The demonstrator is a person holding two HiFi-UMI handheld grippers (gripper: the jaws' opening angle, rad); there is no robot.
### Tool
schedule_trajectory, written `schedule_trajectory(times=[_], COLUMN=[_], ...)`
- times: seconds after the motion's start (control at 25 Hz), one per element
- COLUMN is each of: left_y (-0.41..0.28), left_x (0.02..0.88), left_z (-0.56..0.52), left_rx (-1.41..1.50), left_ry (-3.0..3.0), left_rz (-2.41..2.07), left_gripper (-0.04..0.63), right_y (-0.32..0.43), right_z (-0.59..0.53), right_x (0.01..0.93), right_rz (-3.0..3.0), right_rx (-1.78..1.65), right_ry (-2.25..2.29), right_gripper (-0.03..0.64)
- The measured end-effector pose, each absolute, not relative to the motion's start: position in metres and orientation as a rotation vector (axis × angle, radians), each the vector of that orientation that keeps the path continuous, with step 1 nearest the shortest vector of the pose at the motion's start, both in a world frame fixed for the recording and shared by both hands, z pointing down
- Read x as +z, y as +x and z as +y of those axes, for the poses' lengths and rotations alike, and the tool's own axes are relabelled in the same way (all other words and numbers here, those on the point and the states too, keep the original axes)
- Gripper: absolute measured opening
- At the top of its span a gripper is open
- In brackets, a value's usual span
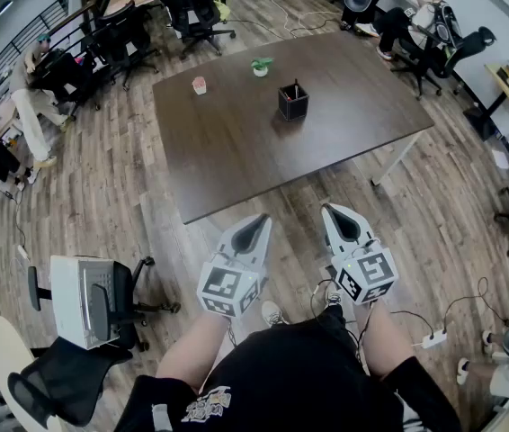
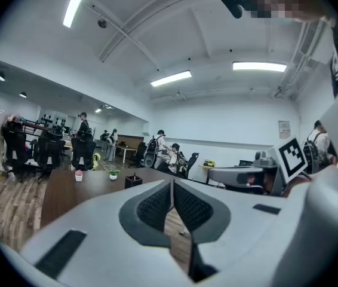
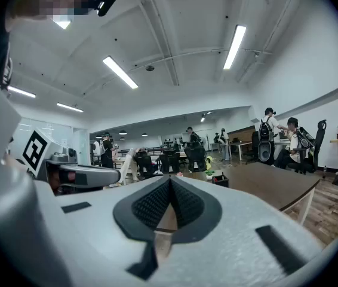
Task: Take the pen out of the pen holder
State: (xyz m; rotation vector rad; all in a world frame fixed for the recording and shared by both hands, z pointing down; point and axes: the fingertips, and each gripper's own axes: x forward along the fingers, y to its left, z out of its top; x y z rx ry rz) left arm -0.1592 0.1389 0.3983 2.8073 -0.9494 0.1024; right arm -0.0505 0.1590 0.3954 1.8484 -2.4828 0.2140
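A black square pen holder [image 1: 293,102] stands near the middle of the dark brown table [image 1: 236,151], with a pen [image 1: 296,86] sticking up from it. The holder also shows small and far off in the left gripper view [image 2: 133,180] and the right gripper view [image 3: 220,179]. My left gripper [image 1: 259,220] and right gripper [image 1: 329,211] hover side by side in front of the table's near edge, well short of the holder. Both are shut, jaws pressed together with nothing between them.
A small pink pot [image 1: 200,85] and a small green plant [image 1: 261,66] sit on the table's far part. Office chairs [image 1: 196,12] stand beyond the table, a grey chair [image 1: 88,300] at my near left. People sit at desks around the room [image 1: 416,16]. A power strip and cables [image 1: 433,338] lie on the floor at right.
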Motion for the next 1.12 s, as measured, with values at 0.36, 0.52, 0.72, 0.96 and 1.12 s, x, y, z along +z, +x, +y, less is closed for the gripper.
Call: schedule_trajectory(times=[0.36,0.52,0.72,0.96,1.12], left_y=[-0.163,-0.168,-0.173,-0.162,-0.148], left_x=[0.402,0.401,0.401,0.406,0.406], left_z=[0.137,0.137,0.137,0.134,0.125], left_rx=[0.094,0.091,0.089,0.117,0.128], left_ry=[2.799,2.798,2.806,2.817,2.814], left_rz=[-0.969,-0.974,-0.981,-0.972,-0.995], left_gripper=[0.014,0.014,0.014,0.124,0.17], right_y=[-0.055,-0.057,-0.061,-0.055,-0.044], right_z=[0.157,0.156,0.156,0.149,0.138], right_x=[0.393,0.391,0.388,0.39,0.389], right_rz=[-2.52,-2.511,-2.516,-2.547,-2.568], right_rx=[0.198,0.182,0.163,0.158,0.148], right_ry=[1.853,1.852,1.855,1.827,1.786], right_gripper=[0.006,0.006,0.009,0.09,0.119])
